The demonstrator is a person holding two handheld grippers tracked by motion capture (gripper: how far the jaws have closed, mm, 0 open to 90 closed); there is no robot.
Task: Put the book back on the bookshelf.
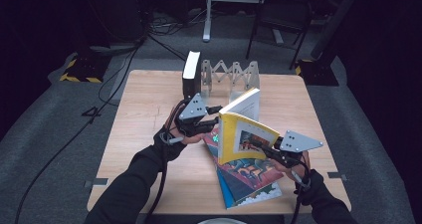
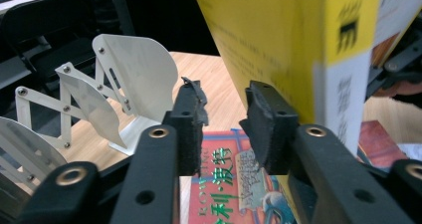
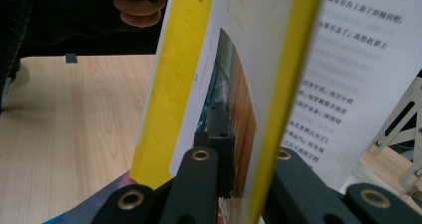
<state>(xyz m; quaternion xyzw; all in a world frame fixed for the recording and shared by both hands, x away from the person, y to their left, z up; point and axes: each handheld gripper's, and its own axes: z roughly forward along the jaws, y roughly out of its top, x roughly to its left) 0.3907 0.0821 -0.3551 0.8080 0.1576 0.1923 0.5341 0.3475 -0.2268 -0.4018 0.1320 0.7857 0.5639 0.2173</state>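
Note:
A yellow paperback (image 1: 239, 134) stands upright and partly open over the middle of the table. My right gripper (image 1: 255, 145) is shut on its front cover from the right. In the right gripper view the cover's yellow edge (image 3: 278, 84) runs between my jaws, and one pad (image 3: 220, 134) presses against the picture side. My left gripper (image 1: 215, 123) sits just left of the book's spine. In the left gripper view the left gripper (image 2: 224, 109) is open with nothing between the pads, and the yellow book (image 2: 278, 35) rises beside the right-hand jaw.
Two colourful books (image 1: 249, 179) lie stacked flat under the raised one; the top red one (image 2: 224, 189) shows below my left jaws. A metal expanding book rack (image 1: 231, 74) stands at the table's far edge, with a black book (image 1: 191, 74) upright at its left end.

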